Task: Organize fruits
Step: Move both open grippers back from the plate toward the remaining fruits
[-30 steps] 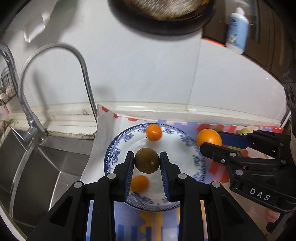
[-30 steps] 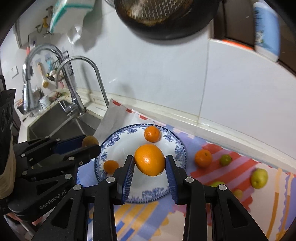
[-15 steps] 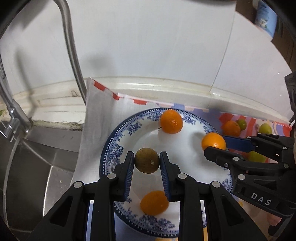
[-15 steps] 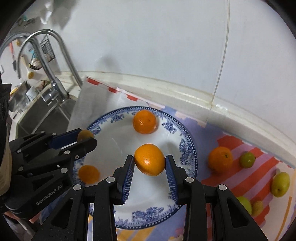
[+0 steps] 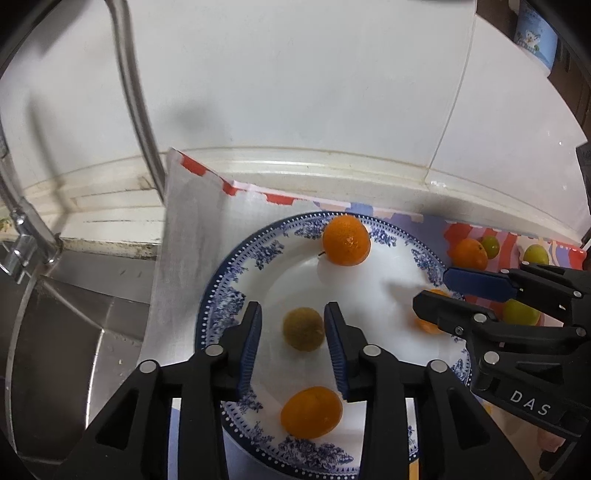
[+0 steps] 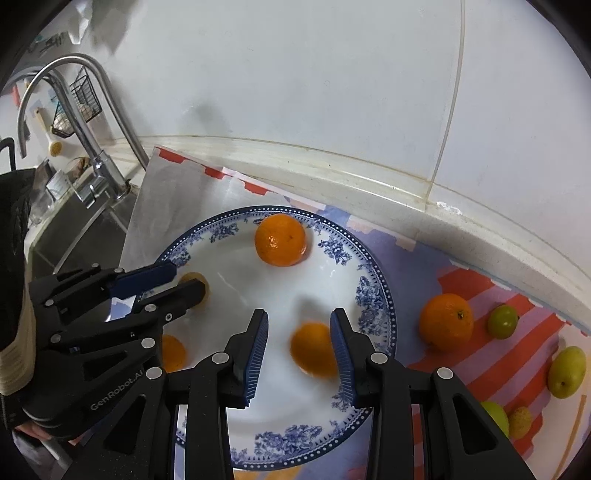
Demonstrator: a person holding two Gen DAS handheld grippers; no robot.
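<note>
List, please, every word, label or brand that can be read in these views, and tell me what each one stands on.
"DAS": on the body of the right gripper, as seen from the left wrist.
"GenRobot.AI": on the body of the left gripper, as seen from the right wrist.
The label on the blue and white bottle at the upper right is too small and blurred to read.

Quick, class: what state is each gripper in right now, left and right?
Left gripper: open, fingers just opened; brown fruit sits loose between them.
Right gripper: open; orange loose between its fingers, not gripped.
</note>
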